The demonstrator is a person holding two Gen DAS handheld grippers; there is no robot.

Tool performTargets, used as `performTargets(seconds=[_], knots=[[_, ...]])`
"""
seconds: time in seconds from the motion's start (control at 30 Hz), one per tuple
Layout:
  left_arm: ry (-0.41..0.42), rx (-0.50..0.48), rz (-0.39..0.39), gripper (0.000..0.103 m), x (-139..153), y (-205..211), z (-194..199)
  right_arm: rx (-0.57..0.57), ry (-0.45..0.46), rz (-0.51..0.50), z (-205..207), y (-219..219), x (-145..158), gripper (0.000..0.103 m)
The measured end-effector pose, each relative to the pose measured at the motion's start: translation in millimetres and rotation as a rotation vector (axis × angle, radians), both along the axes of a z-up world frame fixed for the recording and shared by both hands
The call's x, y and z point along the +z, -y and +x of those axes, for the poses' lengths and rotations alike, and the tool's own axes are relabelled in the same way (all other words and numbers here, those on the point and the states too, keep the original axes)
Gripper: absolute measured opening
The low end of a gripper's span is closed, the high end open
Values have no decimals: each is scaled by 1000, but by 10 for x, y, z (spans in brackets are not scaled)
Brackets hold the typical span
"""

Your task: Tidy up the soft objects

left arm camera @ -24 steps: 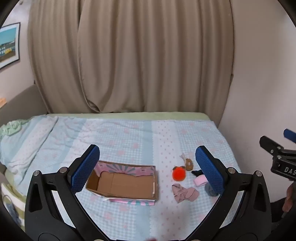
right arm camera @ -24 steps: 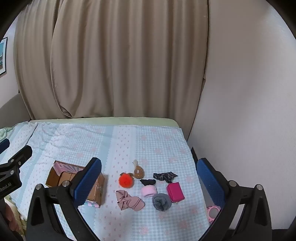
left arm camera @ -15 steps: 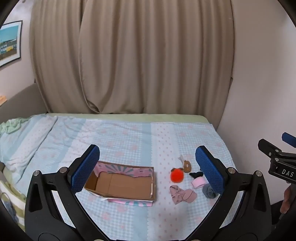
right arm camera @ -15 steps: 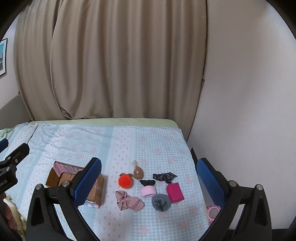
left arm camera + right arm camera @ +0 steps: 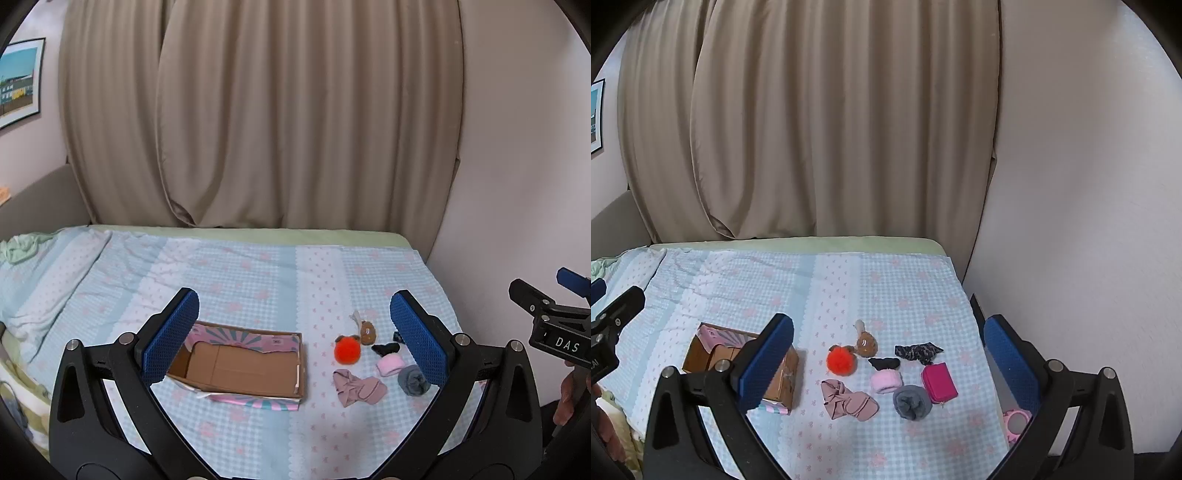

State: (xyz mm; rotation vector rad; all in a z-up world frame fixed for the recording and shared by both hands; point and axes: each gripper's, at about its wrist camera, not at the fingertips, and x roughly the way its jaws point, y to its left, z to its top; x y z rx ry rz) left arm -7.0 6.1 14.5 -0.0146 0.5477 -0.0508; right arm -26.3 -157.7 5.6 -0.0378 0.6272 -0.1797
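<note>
Nearest in each wrist view are the two tools: the left gripper (image 5: pixel 295 339) and the right gripper (image 5: pixel 888 363) both hang above the bed (image 5: pixel 849 280) with their blue pads spread wide, released, nothing between them and nothing touched.

On the blue checked bedspread, nearest of the soft things, lie a crumpled dusty-pink cloth (image 5: pixel 847 400) and, to its right, a rolled grey sock (image 5: pixel 911 401). Just beyond the sock sits a pale pink roll (image 5: pixel 885 381), with a magenta zip pouch (image 5: pixel 939 382) just right of it, touching the sock's edge. A step farther are an orange pom-pom (image 5: pixel 842 360), a small black piece (image 5: pixel 884 363) and a dark patterned fabric (image 5: pixel 918 350), the last lying to the right. Farthest of the cluster is a brown plush toy (image 5: pixel 865 342), touching the pom-pom's far right side.

Left of the group, apart from it, stands an open cardboard box (image 5: pixel 240 363) with pink patterned sides; its brown inside shows no contents. A pink object (image 5: pixel 1017 421) lies off the bed's right edge, low by the wall, partly hidden behind the gripper.

Beyond the bed hang beige curtains (image 5: pixel 295 129), and a framed picture (image 5: pixel 20 81) is on the far left wall.
</note>
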Motion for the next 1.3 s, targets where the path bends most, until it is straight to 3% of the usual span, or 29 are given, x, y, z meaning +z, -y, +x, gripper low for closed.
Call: performTargets(seconds=[1.3], knots=[[13, -11, -2, 103, 17, -14, -70, -8, 6, 8, -3, 18, 12, 103]])
